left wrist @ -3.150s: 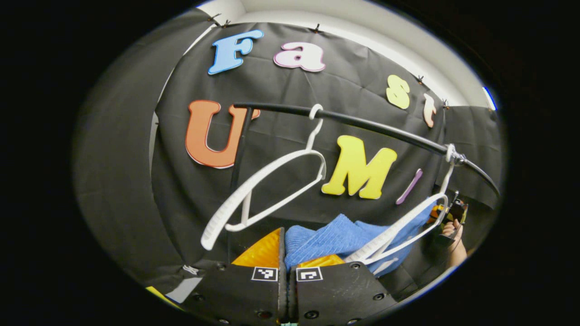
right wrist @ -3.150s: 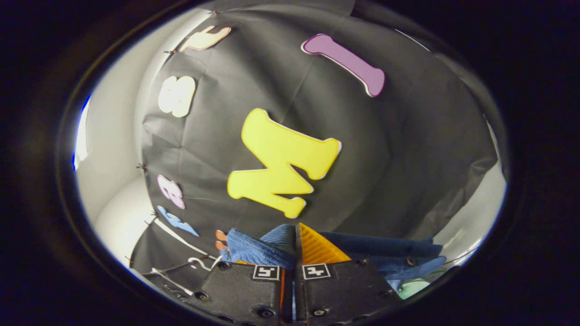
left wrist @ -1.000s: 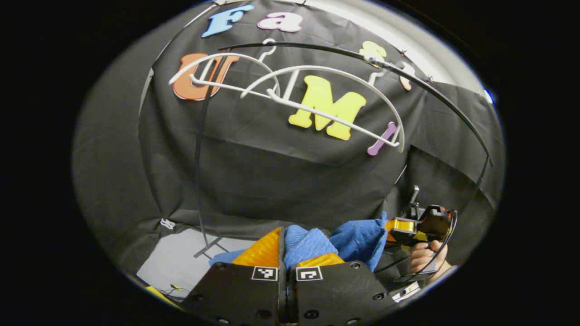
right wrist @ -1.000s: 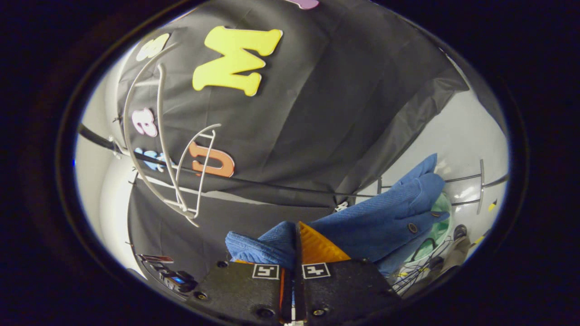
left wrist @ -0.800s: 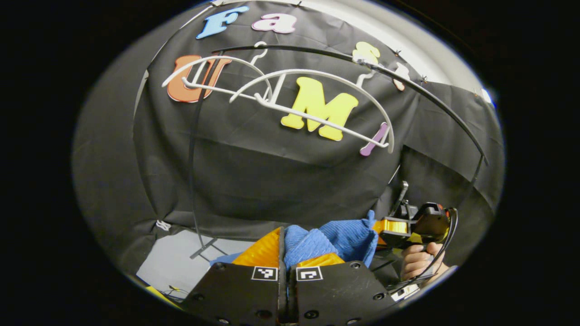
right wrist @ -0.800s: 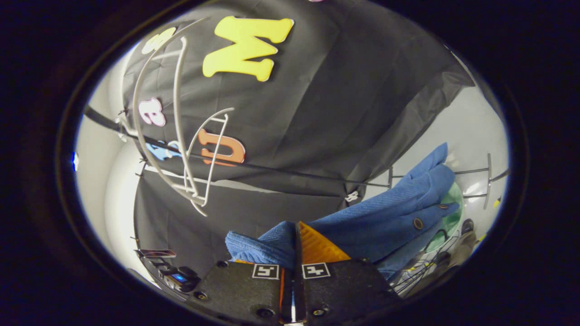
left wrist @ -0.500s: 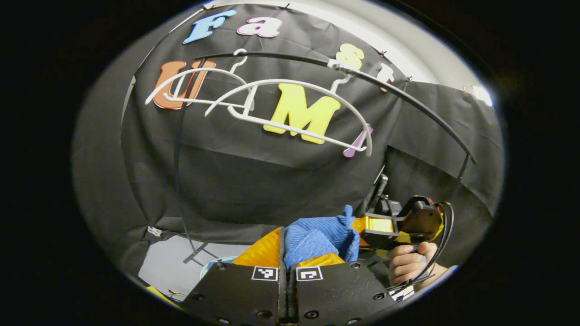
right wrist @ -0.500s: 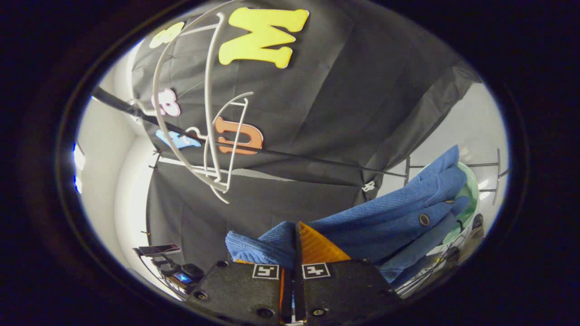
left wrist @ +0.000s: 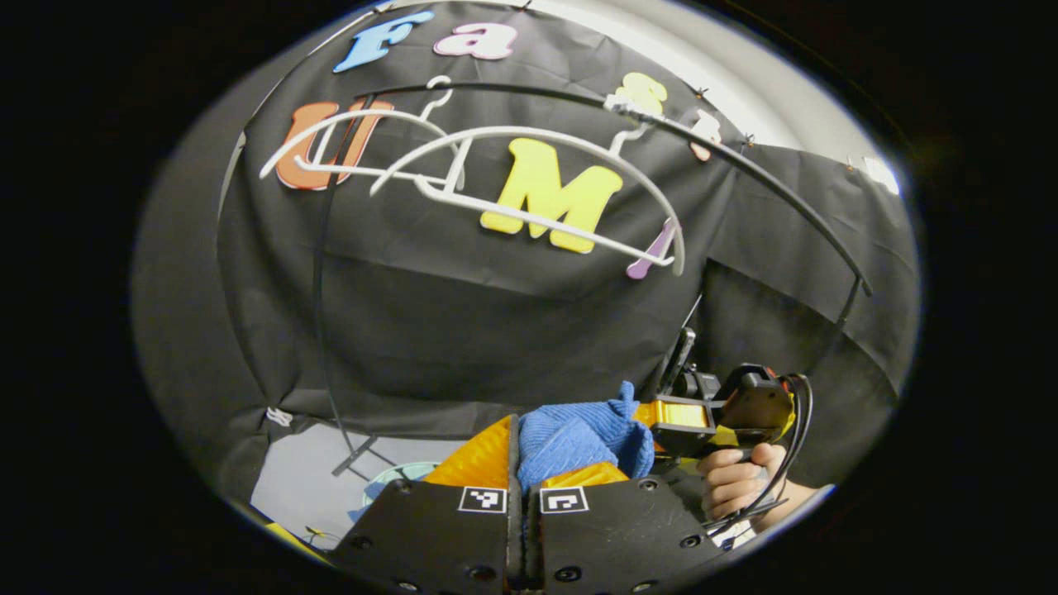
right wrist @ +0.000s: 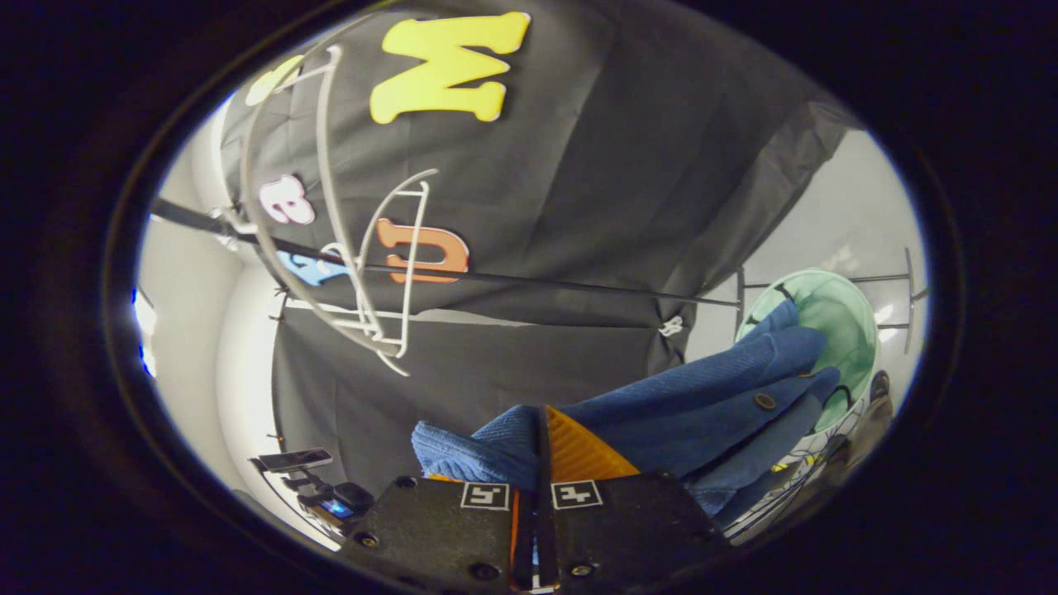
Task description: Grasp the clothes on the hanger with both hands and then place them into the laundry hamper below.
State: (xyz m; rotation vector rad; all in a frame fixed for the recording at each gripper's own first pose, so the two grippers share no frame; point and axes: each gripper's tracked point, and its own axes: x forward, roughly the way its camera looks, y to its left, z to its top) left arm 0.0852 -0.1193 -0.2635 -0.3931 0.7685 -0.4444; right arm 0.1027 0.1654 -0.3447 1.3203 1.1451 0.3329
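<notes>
Both grippers grip a blue garment [right wrist: 702,405] off its hanger. The left gripper [left wrist: 522,483] has its fingers pinched on a bunched fold of the cloth; the right gripper [right wrist: 539,479] has its fingers clamped on another fold. In the right gripper view the garment stretches away to the right, its far end draped over the rim of the pale green hamper [right wrist: 843,314], more of which is uncovered than half a second ago. Two bare white hangers [left wrist: 529,190] hang on the black rail [left wrist: 744,178]. A hand [left wrist: 736,487] holds the right gripper just beside the left. No readable writing shows on the garment.
</notes>
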